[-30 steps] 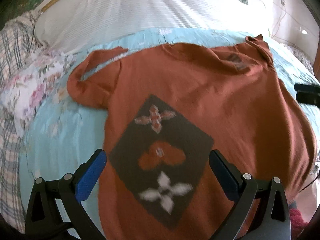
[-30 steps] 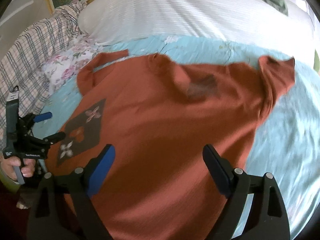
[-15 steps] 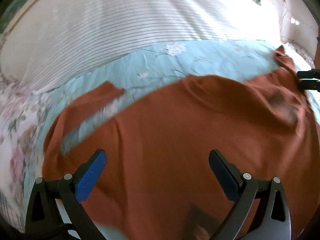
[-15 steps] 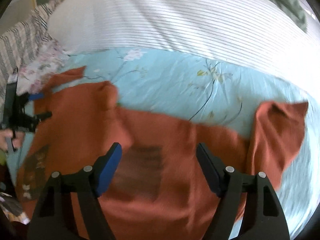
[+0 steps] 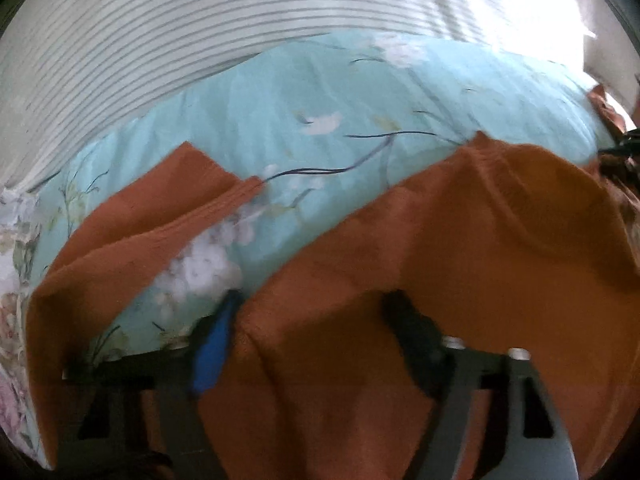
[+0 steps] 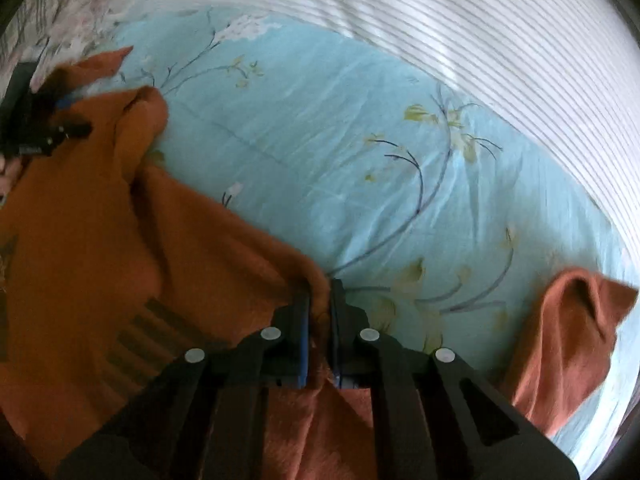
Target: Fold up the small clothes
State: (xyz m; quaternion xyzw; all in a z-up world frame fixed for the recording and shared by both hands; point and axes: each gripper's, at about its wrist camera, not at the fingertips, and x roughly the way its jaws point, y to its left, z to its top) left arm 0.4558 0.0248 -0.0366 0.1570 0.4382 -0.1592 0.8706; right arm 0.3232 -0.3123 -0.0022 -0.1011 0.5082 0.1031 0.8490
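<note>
Rust-orange t-shirt (image 6: 120, 240) lies spread on a light blue floral sheet (image 6: 340, 140), a striped white cover (image 6: 480, 40) beyond it. Right gripper (image 6: 320, 320) has just been closing and is now clenched on the shirt's top edge near the shoulder, a ridge of fabric pinched between its jaws; one sleeve (image 6: 568, 340) flops loose on the sheet off to its right side. Left gripper (image 5: 312, 320) has also just been closing but sits only partway shut: shirt fabric bulges between the blue finger (image 5: 212, 352) and the black finger (image 5: 416, 344), and with the motion blur it is not clear that the pads press on the cloth, so no firm hold can be claimed yet. The other sleeve (image 5: 132, 232) lies ahead and to the left of this gripper, flat on the sheet. Step in hand looks like taking both shoulder points ready for the first fold. To do it well, the left gripper should finish closing on the seam edge and not on a loose bunch mid-panel, catching both layers; the two grips should sit level with each other so the fold line comes out straight. Lift only once both hold, keeping the cloth lightly taut between them, or the shirt will likely skew or drag the sheet.
</note>
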